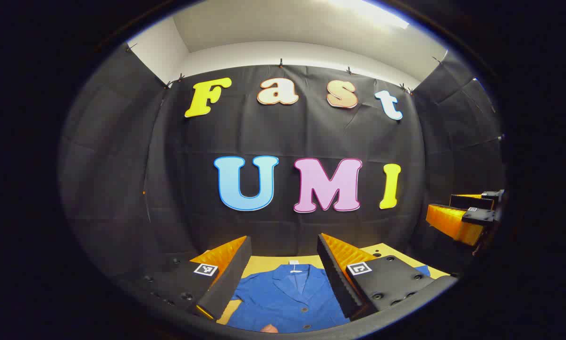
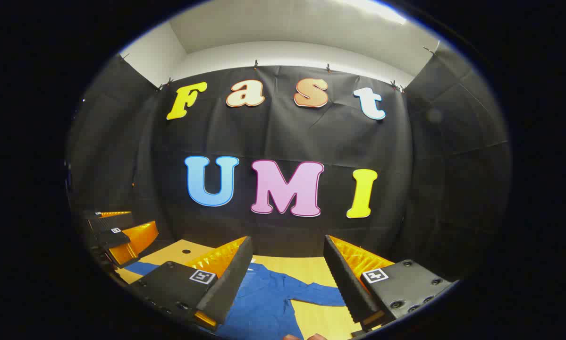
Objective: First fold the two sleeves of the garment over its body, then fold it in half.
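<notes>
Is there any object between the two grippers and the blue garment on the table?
Nothing visible. Both the left gripper and the right gripper are open above the blue garment, which lies flat on the table, sleeve spread out.

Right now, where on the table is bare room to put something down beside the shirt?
Bare table lies behind the shirt's outstretched sleeve, toward the wall, and in front of that sleeve. The left side is crowded: shirt body and collar cover it.

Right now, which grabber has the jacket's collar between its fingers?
The left gripper: the blue jacket's collar sits between its open fingers. The right gripper frames a sleeve instead.
</notes>
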Motion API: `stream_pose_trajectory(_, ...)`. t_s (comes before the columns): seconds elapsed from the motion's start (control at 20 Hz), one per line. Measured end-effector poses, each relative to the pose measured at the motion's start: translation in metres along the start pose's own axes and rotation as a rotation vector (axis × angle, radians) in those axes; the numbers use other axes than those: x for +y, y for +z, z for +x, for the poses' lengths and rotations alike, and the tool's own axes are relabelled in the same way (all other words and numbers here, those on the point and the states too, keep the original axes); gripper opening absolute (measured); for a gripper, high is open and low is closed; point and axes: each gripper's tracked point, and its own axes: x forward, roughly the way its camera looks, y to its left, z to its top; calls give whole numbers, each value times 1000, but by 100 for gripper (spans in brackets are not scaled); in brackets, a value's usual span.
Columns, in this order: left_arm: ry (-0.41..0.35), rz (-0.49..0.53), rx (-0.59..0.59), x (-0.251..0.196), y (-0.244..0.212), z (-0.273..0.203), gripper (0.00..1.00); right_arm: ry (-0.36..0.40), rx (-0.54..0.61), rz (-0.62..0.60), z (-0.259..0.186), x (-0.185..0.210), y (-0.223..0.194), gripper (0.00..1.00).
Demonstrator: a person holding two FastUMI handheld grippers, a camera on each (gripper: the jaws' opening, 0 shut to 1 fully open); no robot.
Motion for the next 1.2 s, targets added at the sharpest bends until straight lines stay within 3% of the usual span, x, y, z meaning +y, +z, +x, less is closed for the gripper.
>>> stream_pose_trajectory(0.5,-77,-43,-43,-25,14,1,80,-60,-7,-13,-10,-26,1,88)
stream_pose_trajectory(0.75,-57,-6,-45,-18,18,-4,82,-42,-21,-12,-11,-18,3,88)
stream_pose_trajectory(0.8,-55,-8,-37,-17,17,-6,82,-39,-22,-13,-10,-17,3,96)
stream_pose_trajectory(0.95,-40,-16,-19,-12,12,-10,82,-42,-26,-8,-9,-15,3,96)
stream_pose_trajectory(1.0,-36,-17,-19,-9,13,-11,82,-45,-25,-5,-9,-15,2,88)
stream_pose_trajectory(1.2,-22,-29,-20,0,13,-13,83,-54,-18,4,-9,-15,-2,88)
